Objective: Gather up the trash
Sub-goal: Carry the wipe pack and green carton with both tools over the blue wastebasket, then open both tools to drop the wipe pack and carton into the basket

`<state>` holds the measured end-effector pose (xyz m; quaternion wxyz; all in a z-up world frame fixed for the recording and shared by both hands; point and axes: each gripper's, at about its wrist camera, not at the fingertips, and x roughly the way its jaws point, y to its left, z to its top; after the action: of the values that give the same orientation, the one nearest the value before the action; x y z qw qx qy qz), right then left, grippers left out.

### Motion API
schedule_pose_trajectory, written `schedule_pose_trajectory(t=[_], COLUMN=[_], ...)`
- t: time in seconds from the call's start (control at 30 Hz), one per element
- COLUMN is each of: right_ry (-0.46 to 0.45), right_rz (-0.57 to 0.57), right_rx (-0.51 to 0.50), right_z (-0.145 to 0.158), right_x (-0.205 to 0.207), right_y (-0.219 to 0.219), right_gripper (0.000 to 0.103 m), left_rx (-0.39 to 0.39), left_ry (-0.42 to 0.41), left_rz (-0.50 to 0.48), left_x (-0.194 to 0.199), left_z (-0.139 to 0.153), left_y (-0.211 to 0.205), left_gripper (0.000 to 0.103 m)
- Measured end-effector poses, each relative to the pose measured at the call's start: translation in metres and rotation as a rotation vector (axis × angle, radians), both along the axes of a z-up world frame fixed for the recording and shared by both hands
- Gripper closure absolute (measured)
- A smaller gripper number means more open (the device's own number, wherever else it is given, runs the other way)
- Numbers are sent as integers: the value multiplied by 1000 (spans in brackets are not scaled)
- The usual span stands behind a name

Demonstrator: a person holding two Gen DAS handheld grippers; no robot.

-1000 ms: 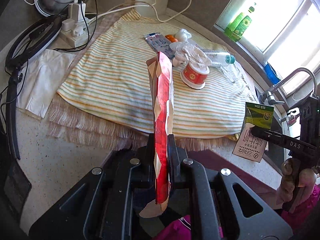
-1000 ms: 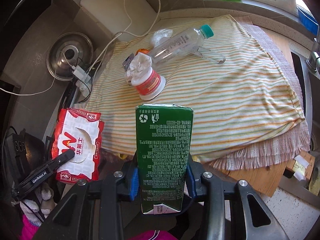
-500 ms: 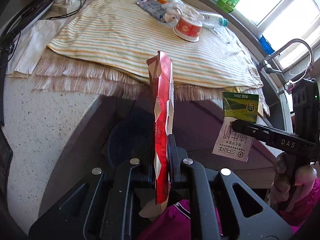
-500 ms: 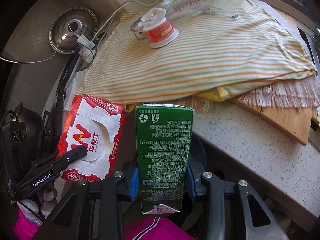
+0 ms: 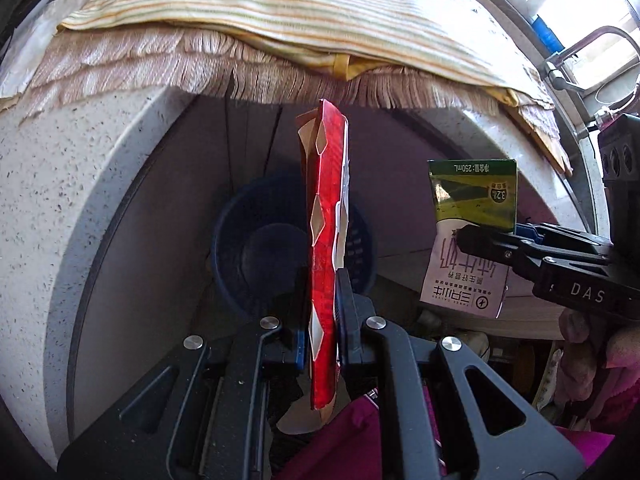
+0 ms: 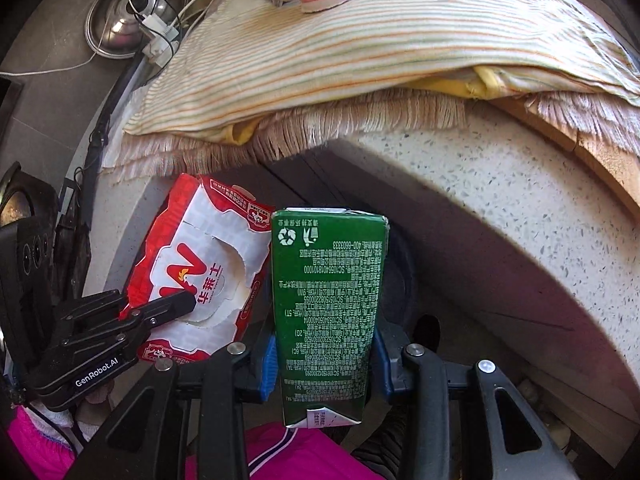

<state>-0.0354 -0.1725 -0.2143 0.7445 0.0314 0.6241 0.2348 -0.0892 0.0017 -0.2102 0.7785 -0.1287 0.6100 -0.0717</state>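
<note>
Crumpled red wrapper [image 5: 326, 240] and boxy green carton [image 6: 328, 312] stand clamped.

Flat red wrapper [image 5: 326, 240], green carton [image 6: 328, 312] – both upright, above blue bin [image 5: 256, 240].

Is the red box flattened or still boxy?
Flattened. The red box shows edge-on as a thin slab between the left gripper jaws; the right wrist view shows its broad face crushed flat.
</note>
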Motion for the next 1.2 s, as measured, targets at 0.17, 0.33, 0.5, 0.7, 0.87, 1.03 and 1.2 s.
schedule_pose_trajectory(t=[0.17, 0.33, 0.5, 0.7, 0.87, 1.03, 1.2], right_ry=[17, 33, 43, 50, 55, 39, 27], right_rz=[33, 37, 53, 64, 57, 65, 54], right_rx=[-35, -66, -98, -136, -139, -136, -134], right_z=[-21, -44, -65, -87, -93, -89, -82], right_x=[-3, 0, 1, 7, 14, 13, 14], right_y=[9, 12, 14, 17, 27, 27, 19], right_gripper=[64, 64, 64, 64, 63, 55, 39], left_rx=[22, 36, 47, 79, 105, 113, 123], left_ry=[45, 88, 132, 156, 148, 134, 128], left_rz=[-14, -10, 1, 14, 37, 52, 62], left_x=[5, 10, 22, 40, 42, 42, 46], left_z=[-24, -49, -74, -90, -92, -90, -81], left_y=[-3, -6, -10, -21, -27, -25, -18], left_gripper=[94, 93, 93, 90, 83, 66, 64])
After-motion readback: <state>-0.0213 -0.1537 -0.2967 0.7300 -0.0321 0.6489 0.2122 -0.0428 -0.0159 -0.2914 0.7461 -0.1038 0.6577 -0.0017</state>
